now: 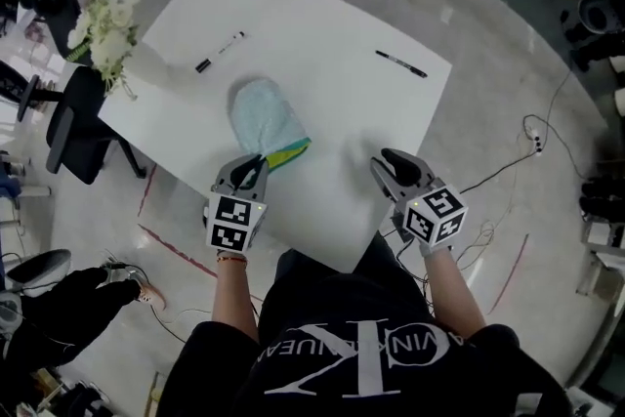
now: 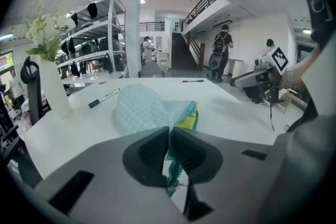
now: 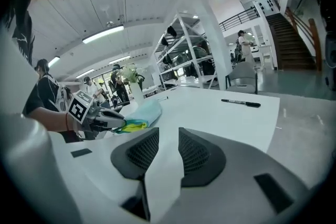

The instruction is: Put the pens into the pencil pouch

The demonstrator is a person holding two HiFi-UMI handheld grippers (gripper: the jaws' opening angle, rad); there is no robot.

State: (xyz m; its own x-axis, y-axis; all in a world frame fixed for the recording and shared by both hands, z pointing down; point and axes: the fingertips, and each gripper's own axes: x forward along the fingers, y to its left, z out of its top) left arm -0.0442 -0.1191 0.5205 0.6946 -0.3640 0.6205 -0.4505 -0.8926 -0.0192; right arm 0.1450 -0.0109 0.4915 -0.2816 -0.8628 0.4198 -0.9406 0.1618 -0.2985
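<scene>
**Inspector:** Which hand is standing free for the next pen?

**Recorder:** The right gripper (image 1: 386, 161). It is hanging over the near right part of the desk (image 1: 322, 24). Its fingers (image 3: 197, 155) are standing apart with only bare desk showing between them.

**Inspector:** And the nearest pen to it?

**Recorder:** The black pen (image 1: 401, 63) is lying ahead of that gripper toward the far edge, well apart from the fingertips. In the right gripper view it is sitting a little right of the centre line.

**Inspector:** Its long axis?

**Recorder:** It is running nearly crosswise to the line of reach, which is the same direction in which the fingers are spaced. I am judging that the wrist needs turning during the approach so that the fingers straddle the barrel.

**Inspector:** The left side?

**Recorder:** The left gripper (image 2: 170, 134) is pinching the pencil pouch (image 1: 264, 117) by the edge of its mouth, with the fingers (image 2: 149, 152) closed on the fabric. The pouch is lying mid-desk, its mouth facing the person and its yellow-green lining showing.

**Inspector:** Any other pen?

**Recorder:** A white-barrelled pen (image 1: 219, 52) is lying slantwise beyond the pouch at the far left. It is nearer the left hand, but that hand is occupied.
</scene>
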